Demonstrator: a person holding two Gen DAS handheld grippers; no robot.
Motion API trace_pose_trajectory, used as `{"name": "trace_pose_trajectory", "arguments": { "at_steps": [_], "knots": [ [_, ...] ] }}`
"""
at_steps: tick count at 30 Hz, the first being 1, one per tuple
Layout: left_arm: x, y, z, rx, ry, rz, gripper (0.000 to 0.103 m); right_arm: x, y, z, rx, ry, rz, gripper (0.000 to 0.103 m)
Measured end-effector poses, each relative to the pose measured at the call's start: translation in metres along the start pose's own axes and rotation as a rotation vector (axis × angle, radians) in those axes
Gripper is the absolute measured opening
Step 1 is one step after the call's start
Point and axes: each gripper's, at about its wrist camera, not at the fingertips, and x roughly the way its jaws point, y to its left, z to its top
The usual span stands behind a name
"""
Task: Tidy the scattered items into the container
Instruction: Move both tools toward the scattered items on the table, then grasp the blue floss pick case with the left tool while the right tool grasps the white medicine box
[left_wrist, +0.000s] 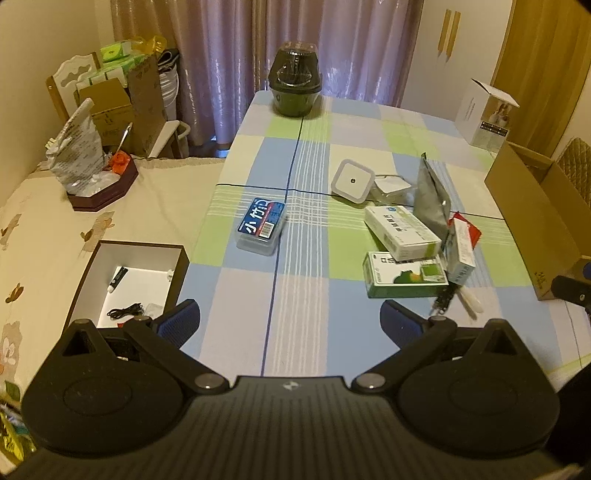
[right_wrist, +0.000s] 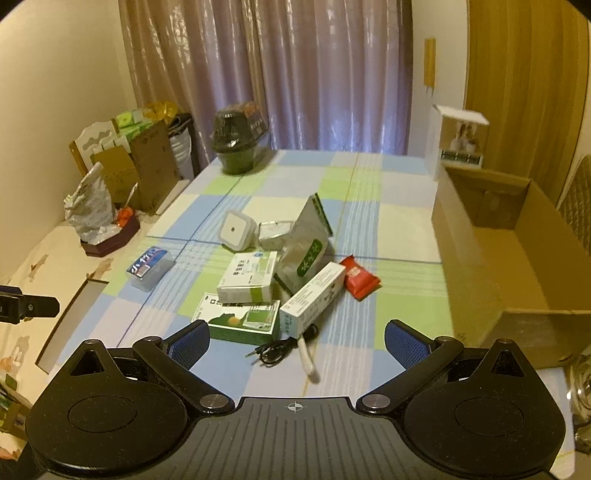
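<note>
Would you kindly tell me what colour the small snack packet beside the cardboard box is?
Red snack packet, clearest in the right wrist view.

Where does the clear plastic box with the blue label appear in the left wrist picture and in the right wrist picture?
Left wrist view: the clear plastic box lies alone, left of centre, on the checked tablecloth.
Right wrist view: the box lies at the left, near the cloth's left edge.
Shared landmark: the white square device, which is farther away and to the right of the box in both views.
</note>
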Motion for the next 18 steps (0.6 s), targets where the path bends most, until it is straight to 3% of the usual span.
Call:
{"name": "trace_pose_trajectory", "arguments": {
  "at_steps": [9,18],
  "knots": [
    [0.059,0.017,0.021,0.021,0.029,0.019,0.102,0.044,0.005,0.01,-0.008,0.05,0.027,0.103],
    [0.116,0.026,0.047,0.06,0.043,0.013,0.102,0.102,0.036,0.032,-0.06,0.07,0.087,0.103]
  ]
}}
